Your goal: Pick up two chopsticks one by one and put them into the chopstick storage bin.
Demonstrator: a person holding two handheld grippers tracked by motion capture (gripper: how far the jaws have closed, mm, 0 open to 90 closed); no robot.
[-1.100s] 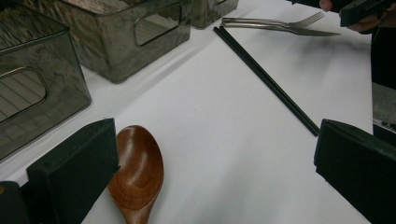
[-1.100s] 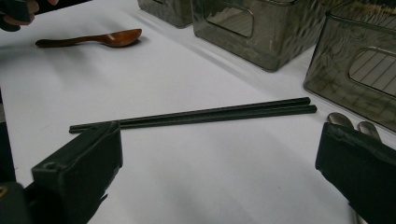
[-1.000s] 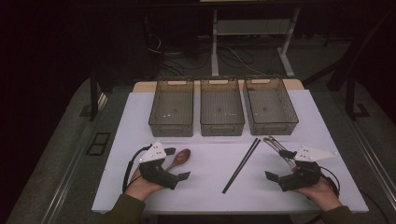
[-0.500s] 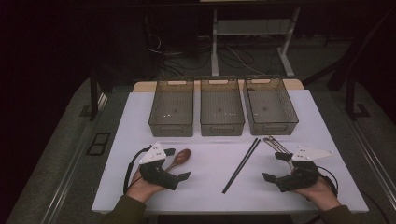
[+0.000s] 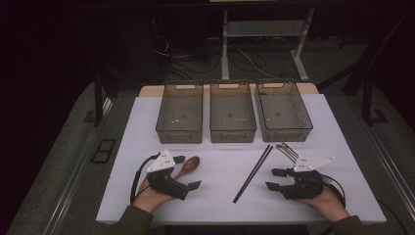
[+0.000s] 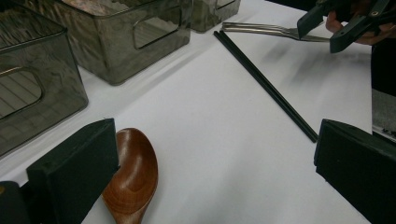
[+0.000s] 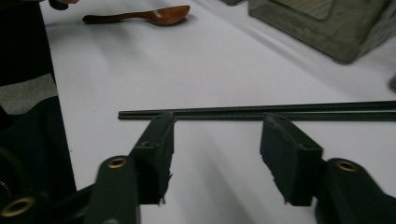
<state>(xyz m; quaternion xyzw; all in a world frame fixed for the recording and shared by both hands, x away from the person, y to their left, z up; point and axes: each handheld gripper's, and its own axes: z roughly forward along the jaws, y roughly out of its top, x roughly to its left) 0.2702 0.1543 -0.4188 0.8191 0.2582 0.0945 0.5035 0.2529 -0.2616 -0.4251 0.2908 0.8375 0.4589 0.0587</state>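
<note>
Little has moved since the earlier frames: both grippers stay low over the white worktop. Left gripper is released, its fingers standing on both sides of the wooden spoon. Further right lie the black chopsticks, and the right gripper, also released, faces them. I judge both pickups are about to start.

Three bins wall the far side; bare table lies between wooden spoon and chopsticks (fork right).
</note>
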